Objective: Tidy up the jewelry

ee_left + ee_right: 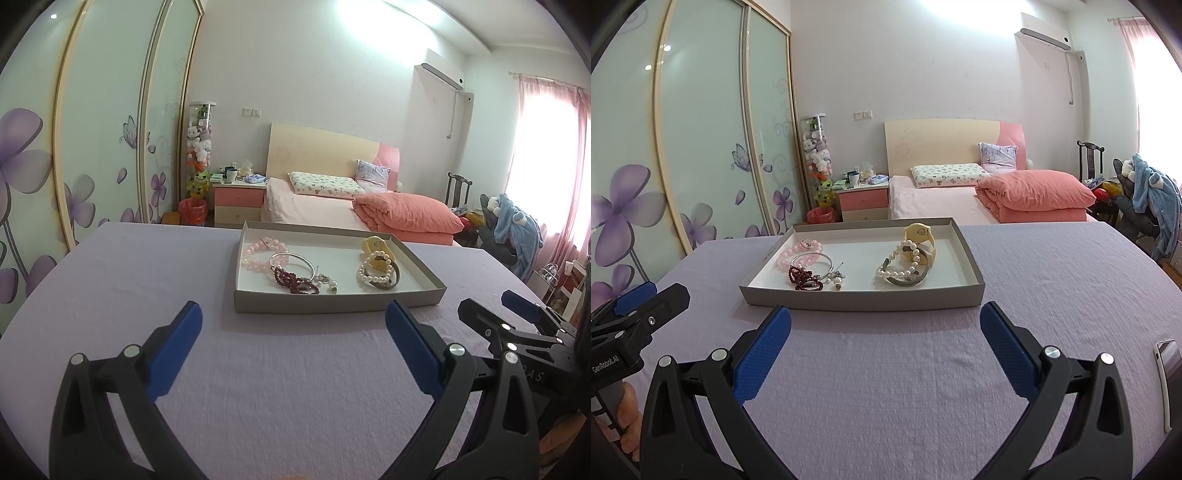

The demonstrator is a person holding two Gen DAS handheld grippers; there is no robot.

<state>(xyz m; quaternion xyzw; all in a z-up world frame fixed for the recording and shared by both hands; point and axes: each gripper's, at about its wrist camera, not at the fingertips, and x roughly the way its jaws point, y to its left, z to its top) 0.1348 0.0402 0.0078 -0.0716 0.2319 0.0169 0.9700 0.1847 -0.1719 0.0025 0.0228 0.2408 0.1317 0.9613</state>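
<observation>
A shallow grey tray [332,302] [864,297] stands on the lilac tablecloth ahead of both grippers. In it lie a pink bead bracelet [255,254] [798,253], a silver bangle [295,264] [820,264], a dark red bead string [291,282] [803,278], a white pearl bracelet [373,267] [901,264] on a grey bangle, and a yellow piece [376,245] [919,236]. My left gripper [293,332] is open and empty, short of the tray. My right gripper [886,332] is open and empty, also short of it; it shows at the right of the left wrist view [517,314].
A white phone [1165,380] lies on the cloth at the right edge. Beyond the table are a bed [960,199], a pink nightstand [864,201] and a sliding flowered wardrobe [701,147] on the left.
</observation>
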